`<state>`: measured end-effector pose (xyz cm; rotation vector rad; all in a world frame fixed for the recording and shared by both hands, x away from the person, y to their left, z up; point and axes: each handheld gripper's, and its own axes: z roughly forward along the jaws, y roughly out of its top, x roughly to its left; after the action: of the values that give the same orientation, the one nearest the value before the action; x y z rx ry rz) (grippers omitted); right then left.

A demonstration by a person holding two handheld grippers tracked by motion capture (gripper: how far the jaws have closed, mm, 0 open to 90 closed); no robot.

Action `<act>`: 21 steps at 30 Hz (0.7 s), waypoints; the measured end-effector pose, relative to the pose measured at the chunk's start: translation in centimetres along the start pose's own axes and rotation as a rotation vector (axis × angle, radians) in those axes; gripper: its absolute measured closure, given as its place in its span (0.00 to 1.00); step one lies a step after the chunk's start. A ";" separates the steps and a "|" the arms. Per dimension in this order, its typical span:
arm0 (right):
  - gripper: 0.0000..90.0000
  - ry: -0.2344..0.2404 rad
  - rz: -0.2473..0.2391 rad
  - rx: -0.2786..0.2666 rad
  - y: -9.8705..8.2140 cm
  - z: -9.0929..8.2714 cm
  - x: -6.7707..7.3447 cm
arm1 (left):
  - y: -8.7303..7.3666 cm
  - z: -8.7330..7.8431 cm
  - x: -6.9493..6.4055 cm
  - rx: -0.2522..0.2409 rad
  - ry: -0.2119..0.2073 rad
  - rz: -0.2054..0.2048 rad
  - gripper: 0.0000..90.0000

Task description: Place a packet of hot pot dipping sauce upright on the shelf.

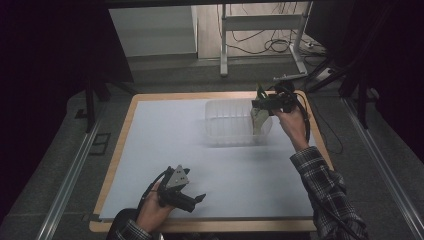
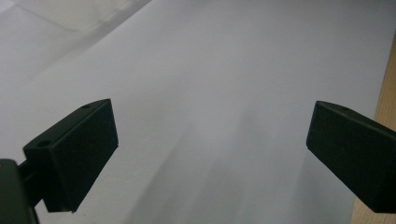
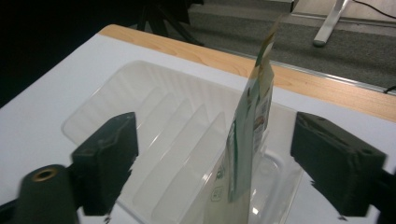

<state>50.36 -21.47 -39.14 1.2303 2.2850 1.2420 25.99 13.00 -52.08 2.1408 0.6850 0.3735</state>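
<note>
The left gripper (image 2: 210, 154) holds its two black jaws wide apart, nothing between them, above the pale sheet (image 2: 210, 70) covering the tabletop (image 2: 385, 98), whose wooden edge shows at right.

A: Worktop (image 1: 165, 150) open across its left and middle; left hand-held gripper (image 1: 192, 200) has bare sheet ahead.

B: Obstacles far right: clear ribbed container (image 1: 227, 122), with an upright packet (image 3: 250, 126) between the right hand-held gripper (image 1: 263, 104) jaws, untouched.

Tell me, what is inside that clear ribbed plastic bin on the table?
A flat green-and-white packet stands on edge in the clear ribbed plastic bin, between dividers near one end. The other slots look empty. The packet's foot is blurred behind the bin's wall. The right gripper is open around it.
</note>
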 end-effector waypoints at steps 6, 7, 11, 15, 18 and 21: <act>0.09 -0.017 -0.035 0.001 -0.4 -0.3 0.5 | 0.0 0.0 0.0 0.001 0.002 0.002 0.02; 0.09 -0.020 -0.043 0.000 -0.5 -0.3 0.5 | 0.0 0.0 0.0 0.001 0.001 0.002 0.02; 0.05 -0.022 -0.080 -0.008 -0.9 -0.4 0.9 | 0.0 0.0 0.0 0.002 0.001 0.003 0.02; 0.03 -0.013 -0.109 -0.005 -1.3 -0.5 1.4 | 0.0 0.0 -0.1 0.002 0.001 0.004 0.02; 0.02 -0.008 -0.120 -0.001 -1.6 -0.6 1.6 | 0.0 0.0 -0.1 0.001 0.001 0.004 0.02; 0.02 0.003 -0.114 0.000 -1.8 -0.7 1.6 | -0.1 -0.1 -0.1 0.001 0.002 0.003 0.02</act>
<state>47.93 -21.11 -39.90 1.0824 2.3217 1.2037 25.87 13.01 -52.09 2.1424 0.6836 0.3769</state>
